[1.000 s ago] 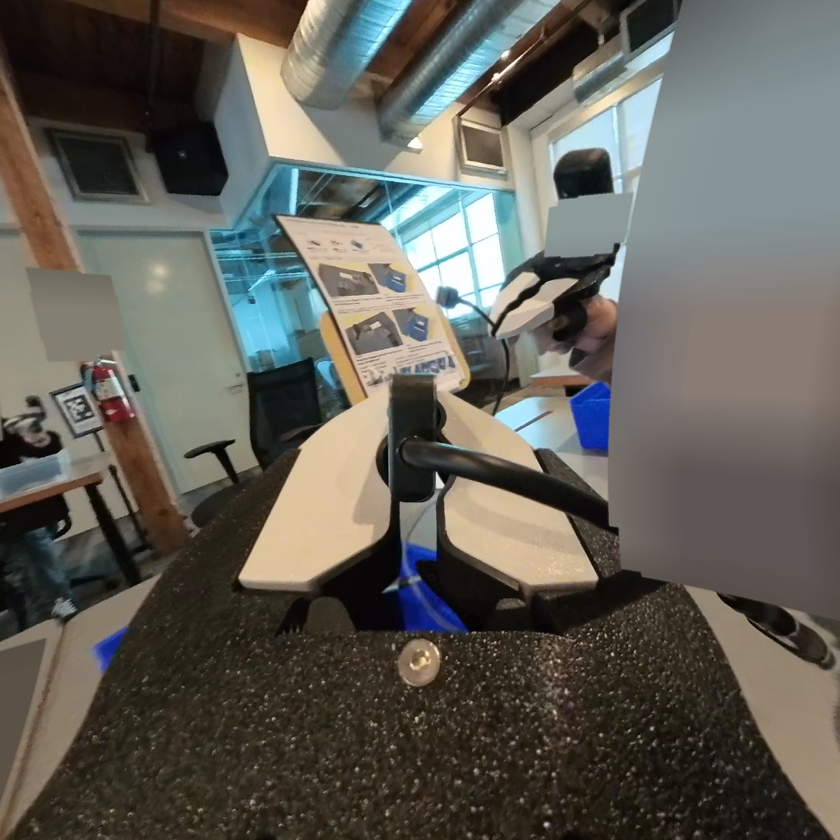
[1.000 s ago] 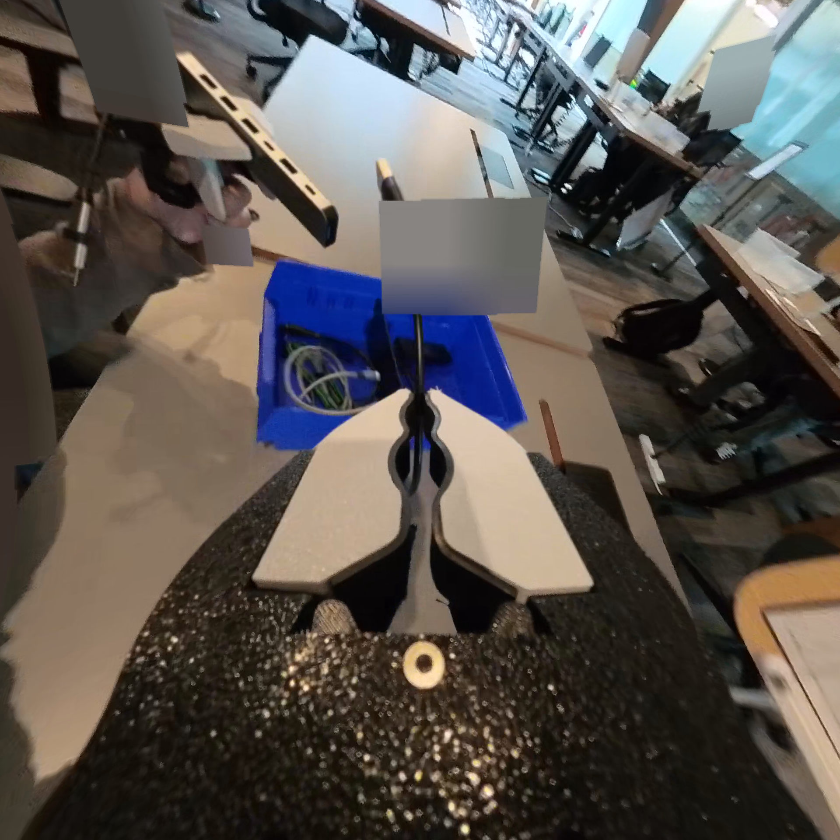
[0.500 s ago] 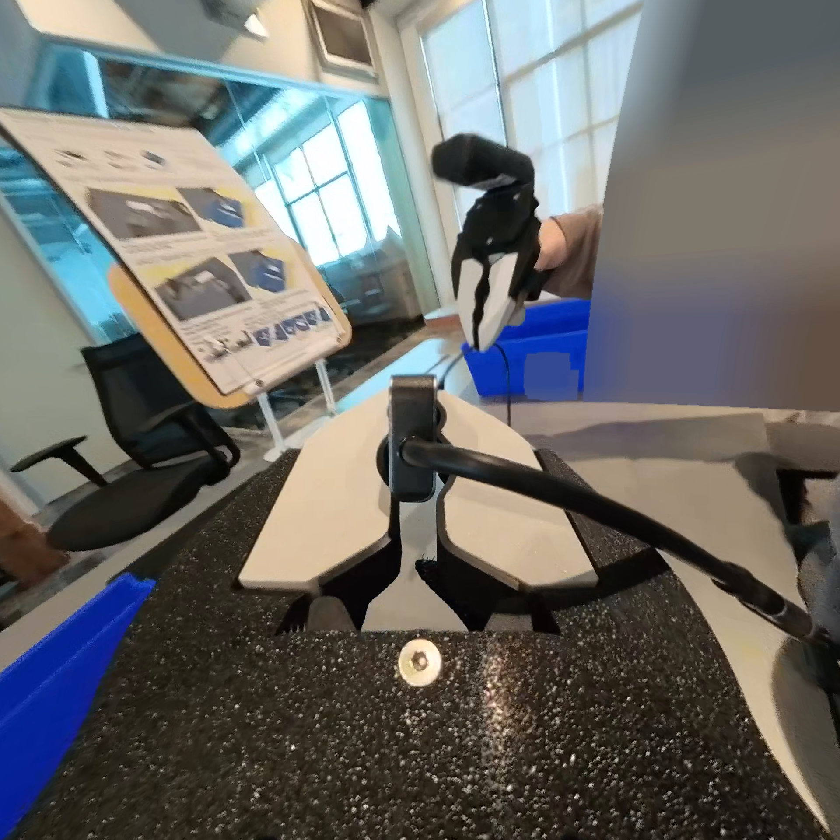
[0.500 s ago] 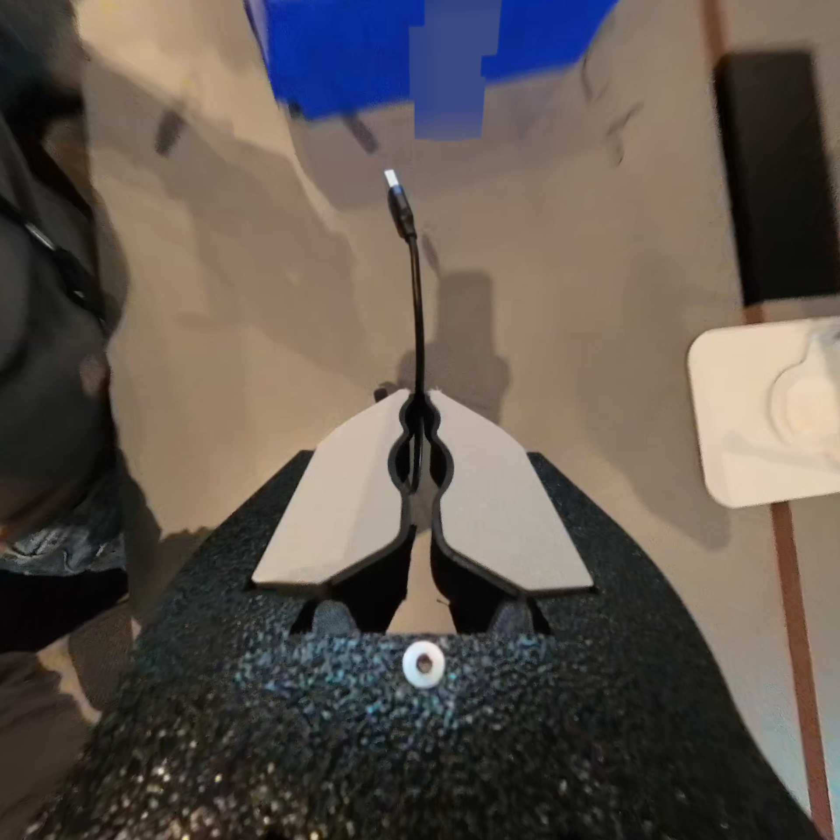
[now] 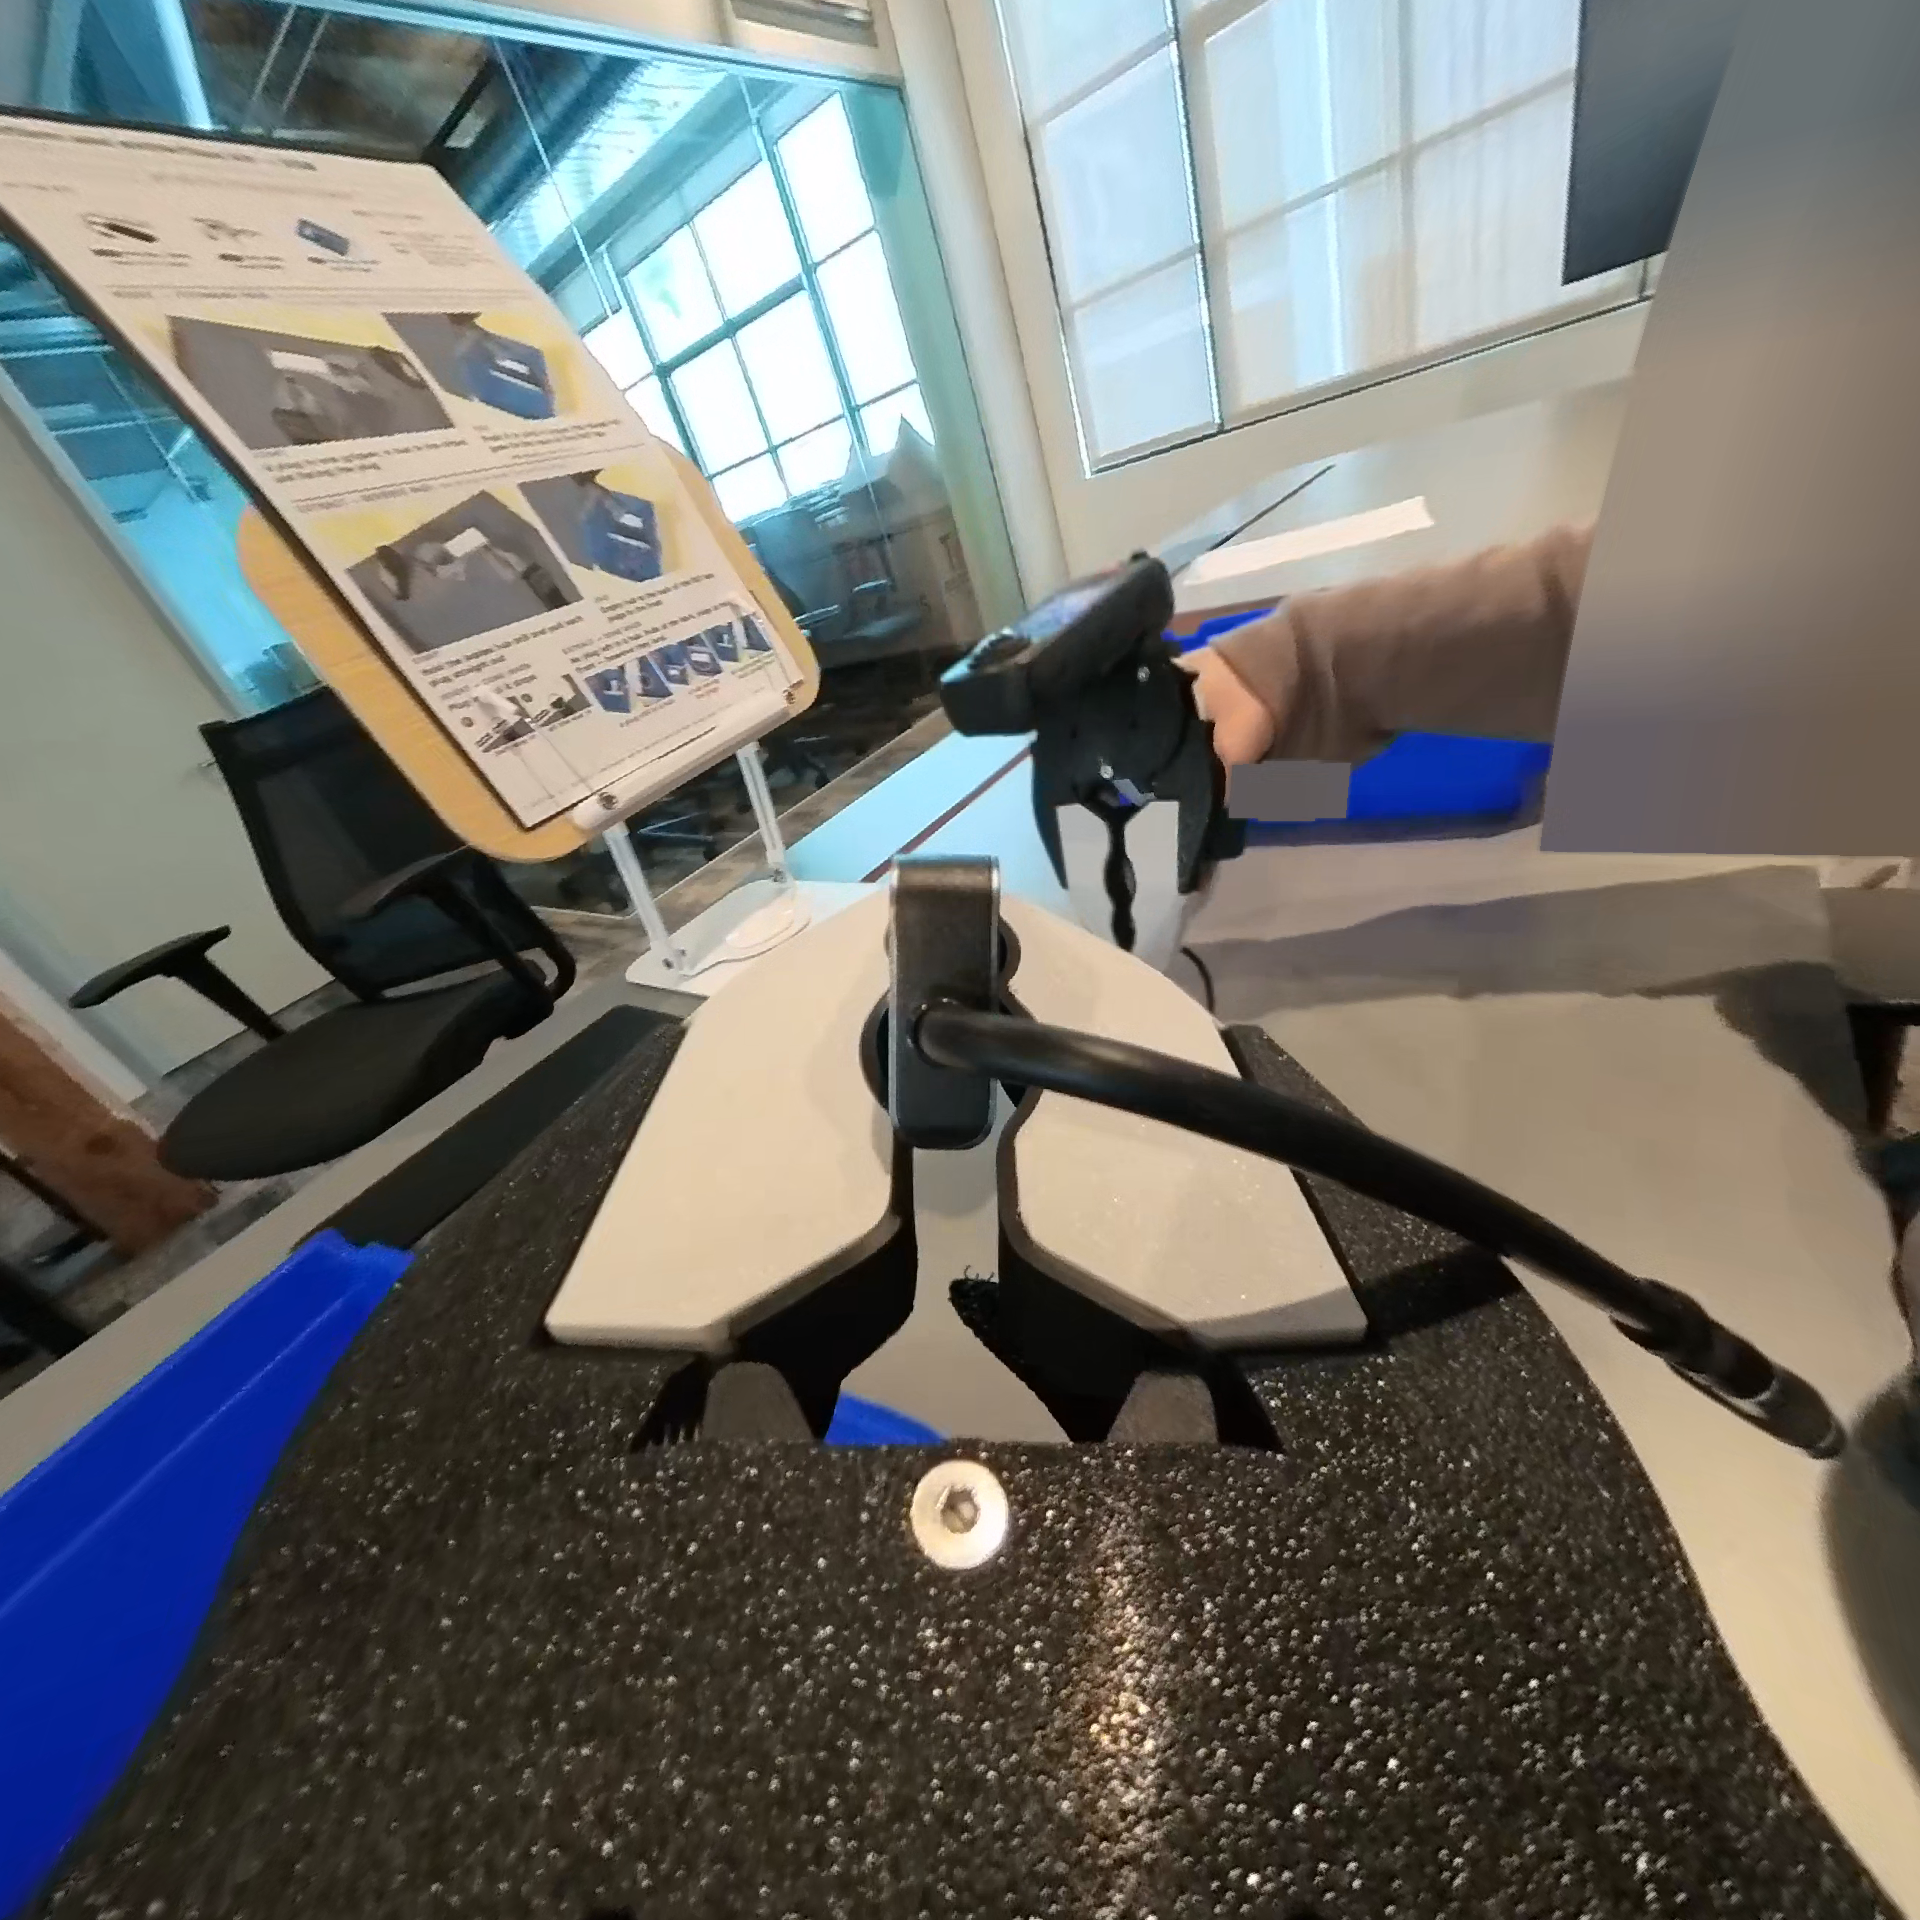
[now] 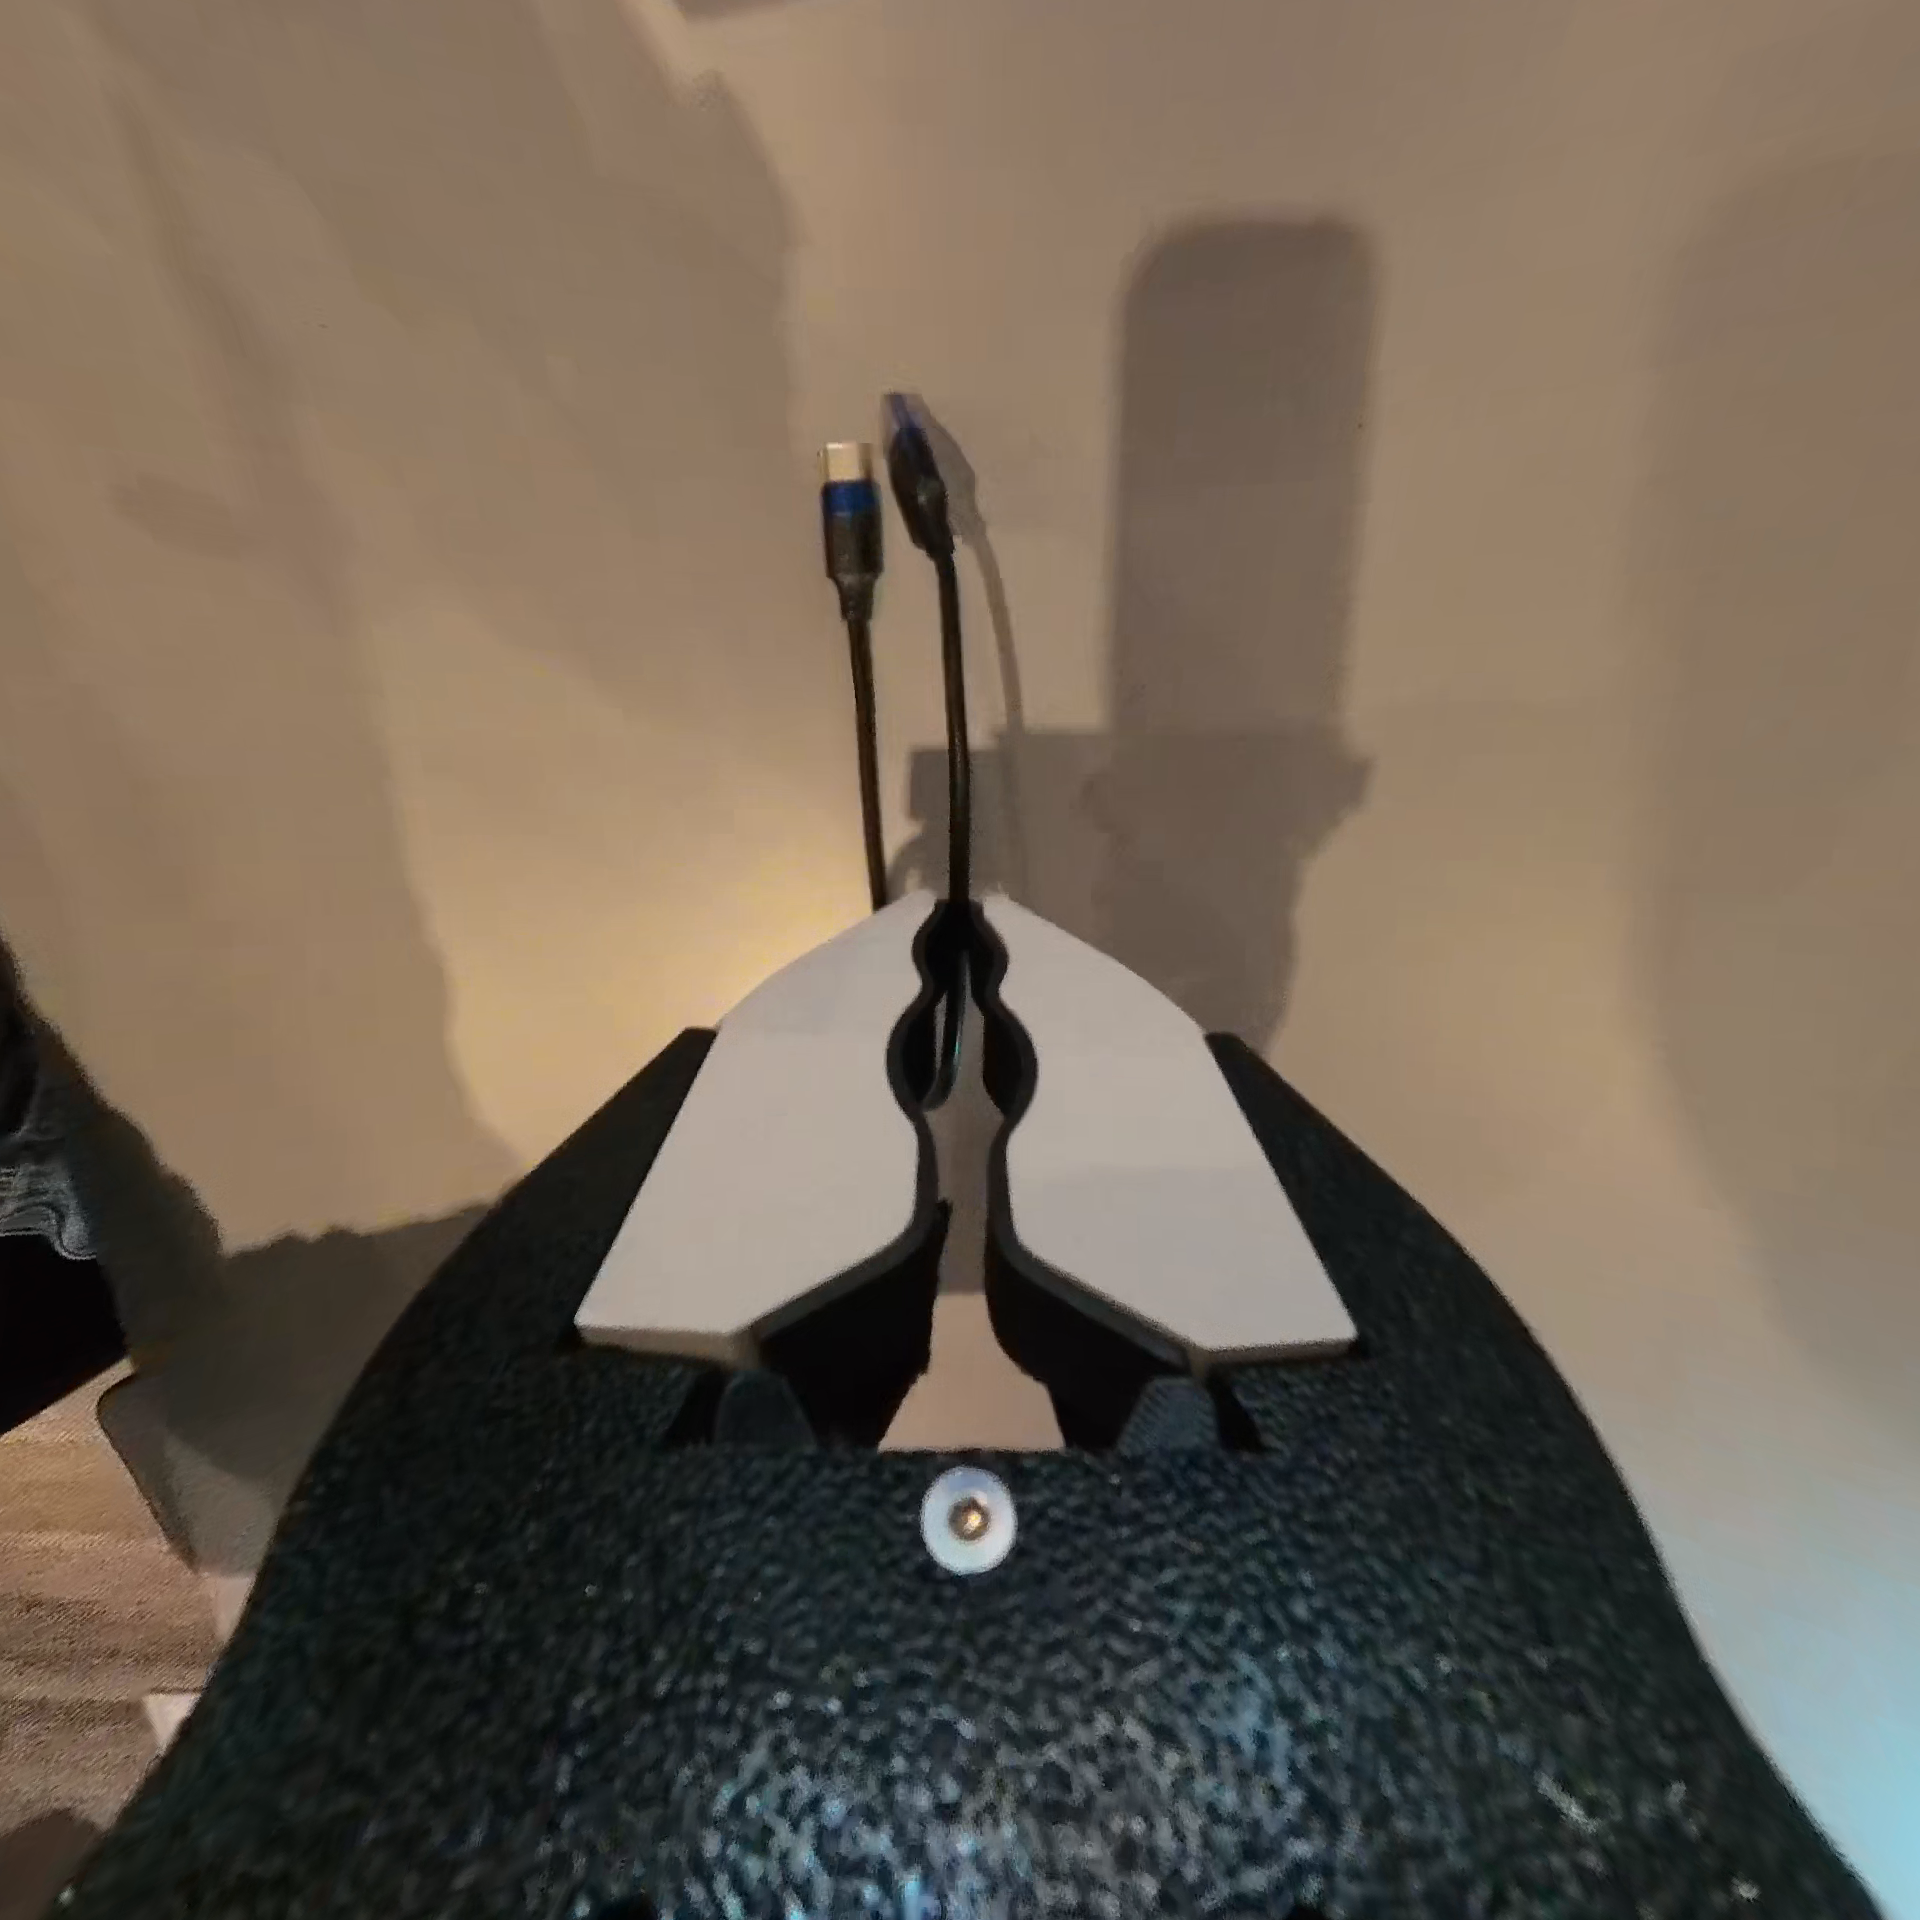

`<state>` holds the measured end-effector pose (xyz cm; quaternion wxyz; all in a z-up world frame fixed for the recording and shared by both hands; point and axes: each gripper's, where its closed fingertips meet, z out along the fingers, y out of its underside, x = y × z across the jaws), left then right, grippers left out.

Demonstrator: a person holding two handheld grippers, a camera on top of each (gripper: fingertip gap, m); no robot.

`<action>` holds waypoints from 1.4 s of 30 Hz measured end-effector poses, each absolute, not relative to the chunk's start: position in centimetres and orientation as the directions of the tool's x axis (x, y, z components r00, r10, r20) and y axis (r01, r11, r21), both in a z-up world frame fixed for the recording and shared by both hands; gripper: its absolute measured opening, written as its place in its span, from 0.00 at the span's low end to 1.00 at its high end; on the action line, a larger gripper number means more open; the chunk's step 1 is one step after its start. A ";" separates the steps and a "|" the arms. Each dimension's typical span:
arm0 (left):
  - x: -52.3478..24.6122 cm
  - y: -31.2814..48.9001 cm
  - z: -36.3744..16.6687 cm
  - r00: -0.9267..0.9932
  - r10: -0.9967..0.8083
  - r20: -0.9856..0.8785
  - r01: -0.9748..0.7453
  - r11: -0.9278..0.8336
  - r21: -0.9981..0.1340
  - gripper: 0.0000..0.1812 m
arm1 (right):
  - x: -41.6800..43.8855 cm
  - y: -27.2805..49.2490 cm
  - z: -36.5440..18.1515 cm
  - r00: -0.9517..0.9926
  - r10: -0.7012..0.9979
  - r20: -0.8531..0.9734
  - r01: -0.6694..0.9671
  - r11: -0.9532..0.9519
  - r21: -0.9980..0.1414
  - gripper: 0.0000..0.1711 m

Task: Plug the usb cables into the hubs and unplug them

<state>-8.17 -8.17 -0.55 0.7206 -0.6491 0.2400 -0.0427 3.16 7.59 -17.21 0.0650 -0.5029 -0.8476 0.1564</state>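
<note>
My left gripper (image 5: 945,925) is shut on the end of a dark grey usb hub (image 5: 940,1039), held upright between its white fingers. The hub's thick black cable (image 5: 1299,1132) runs off to the lower right. My right gripper (image 6: 961,914) is shut on a thin black usb cable (image 6: 956,727) whose flat blue-tongued plug (image 6: 920,478) points at the tabletop. A second plug with a blue ring (image 6: 850,520) hangs beside it; its cable passes under the left finger. In the left wrist view the right gripper (image 5: 1122,935) points down at the table beyond the hub.
An instruction board on a stand (image 5: 416,468) is at the table's far left. One blue bin (image 5: 1434,779) sits behind the right gripper and another blue bin (image 5: 156,1507) at my lower left. A black office chair (image 5: 343,987) stands off the table.
The right gripper has tipped down and dropped closer to the tabletop with its cable; the blue bin left its view and a second plug appeared. The left gripper turned slightly right, still gripping the hub.
</note>
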 end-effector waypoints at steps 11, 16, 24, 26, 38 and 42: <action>-9.3 -8.2 -0.9 0.889 -0.369 -0.273 -0.238 0.138 -0.961 0.06 | 0.9 6.1 -17.5 -0.491 0.871 -0.029 0.740 0.400 -0.540 0.20; -8.9 -8.0 -1.3 0.881 -0.381 -0.280 -0.251 0.126 -0.960 0.06 | -1.6 6.6 -18.1 -0.459 0.887 -0.050 0.732 0.345 -0.588 0.23; -8.5 -7.8 -1.8 0.873 -0.391 -0.290 -0.267 0.115 -0.957 0.06 | -3.6 6.2 -20.4 -0.508 0.861 -0.027 0.689 0.387 -0.613 0.20; -8.6 -7.7 -1.9 0.873 -0.393 -0.288 -0.266 0.111 -0.958 0.06 | -3.9 6.1 -20.9 -0.511 0.859 -0.019 0.688 0.396 -0.608 0.19; -8.7 -7.5 -2.4 0.873 -0.401 -0.280 -0.264 0.095 -0.960 0.06 | -4.6 6.1 -20.5 -0.424 0.852 -0.307 0.740 0.130 -0.660 0.15; -8.7 -7.4 -2.6 0.872 -0.401 -0.280 -0.267 0.088 -0.960 0.06 | -4.3 5.3 -20.9 -0.487 0.851 -0.194 0.714 0.261 -0.650 0.17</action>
